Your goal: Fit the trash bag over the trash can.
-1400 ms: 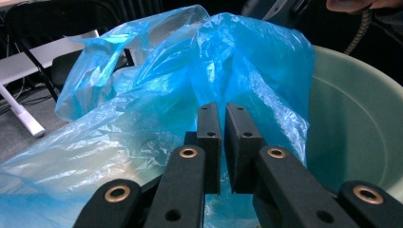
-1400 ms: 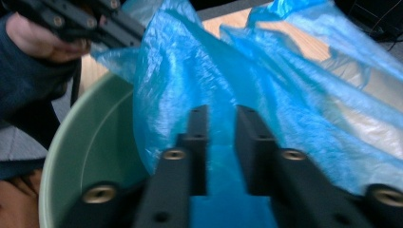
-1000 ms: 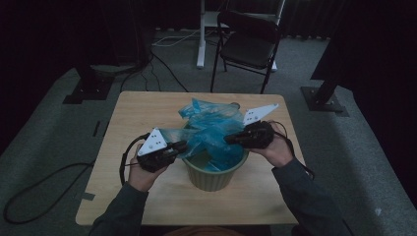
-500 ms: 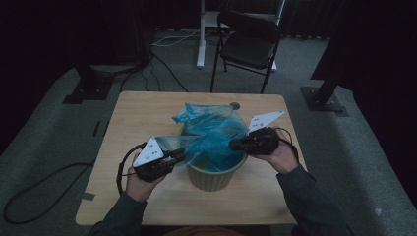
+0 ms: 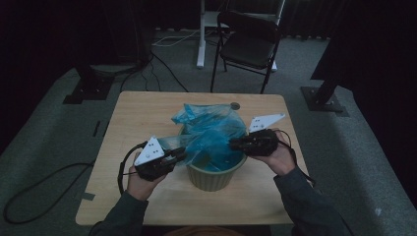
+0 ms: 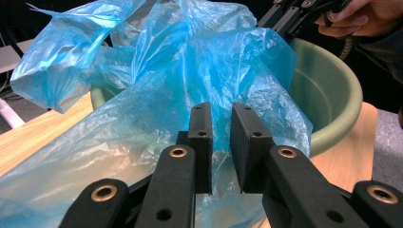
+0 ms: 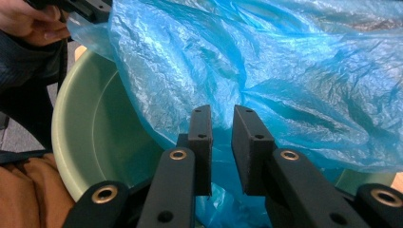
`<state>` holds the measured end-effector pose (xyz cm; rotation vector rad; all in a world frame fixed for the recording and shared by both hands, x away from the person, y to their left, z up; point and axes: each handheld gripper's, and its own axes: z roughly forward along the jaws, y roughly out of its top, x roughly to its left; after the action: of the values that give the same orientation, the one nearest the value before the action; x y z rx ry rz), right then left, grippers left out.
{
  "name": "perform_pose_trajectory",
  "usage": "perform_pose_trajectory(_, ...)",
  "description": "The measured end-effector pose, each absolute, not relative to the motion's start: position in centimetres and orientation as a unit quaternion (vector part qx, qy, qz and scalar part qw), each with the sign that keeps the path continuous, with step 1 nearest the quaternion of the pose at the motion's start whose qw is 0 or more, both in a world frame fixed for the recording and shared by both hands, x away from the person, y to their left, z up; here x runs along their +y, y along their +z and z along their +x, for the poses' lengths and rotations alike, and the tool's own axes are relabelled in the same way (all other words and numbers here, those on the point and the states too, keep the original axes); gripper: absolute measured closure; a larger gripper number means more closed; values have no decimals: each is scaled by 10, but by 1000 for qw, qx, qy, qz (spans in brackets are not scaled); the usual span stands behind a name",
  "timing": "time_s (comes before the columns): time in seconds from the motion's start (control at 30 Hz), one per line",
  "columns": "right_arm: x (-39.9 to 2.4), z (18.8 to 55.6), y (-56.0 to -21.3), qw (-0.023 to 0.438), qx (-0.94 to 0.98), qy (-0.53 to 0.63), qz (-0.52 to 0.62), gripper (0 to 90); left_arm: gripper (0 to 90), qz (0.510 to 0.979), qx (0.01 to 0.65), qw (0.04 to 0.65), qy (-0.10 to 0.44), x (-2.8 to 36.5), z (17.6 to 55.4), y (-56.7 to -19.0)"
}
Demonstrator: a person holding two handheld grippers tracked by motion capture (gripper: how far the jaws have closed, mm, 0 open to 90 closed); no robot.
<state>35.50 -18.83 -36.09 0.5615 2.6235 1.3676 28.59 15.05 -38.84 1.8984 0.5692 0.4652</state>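
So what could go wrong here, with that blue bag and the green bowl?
The blue plastic bag is only partly in the green bowl; much of it billows above the rim and could spring back out. Both the left gripper and right gripper have just been opening, jaws slightly apart with film between them, so the thin bag may slip free. Tugging might also drag the bowl across the table.
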Motion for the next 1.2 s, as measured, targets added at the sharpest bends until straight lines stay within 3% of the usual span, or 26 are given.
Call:
perform_pose_trajectory(0.13,-189,354,-359,67,868,456,184,779,785,796,237,522,194,148,287,-387)
perform_pose_trajectory(0.37,-187,353,-343,78,865,463,176,599,786,797,226,525,194,141,286,-385)
perform_pose_trajectory(0.8,-143,351,-323,74,869,471,135,456,785,799,212,531,187,122,289,-381)
perform_pose_trajectory(0.9,-138,351,-322,70,870,470,129,512,782,799,210,532,187,121,288,-380)
perform_pose_trajectory(0.97,-136,350,-324,74,878,456,122,718,777,798,207,534,187,122,286,-377)
perform_pose_trajectory(1.03,-137,349,-326,74,883,449,119,802,773,796,206,536,190,124,285,-374)
perform_pose_trajectory(1.2,-141,344,-330,76,890,435,110,876,759,786,211,544,207,134,284,-360)
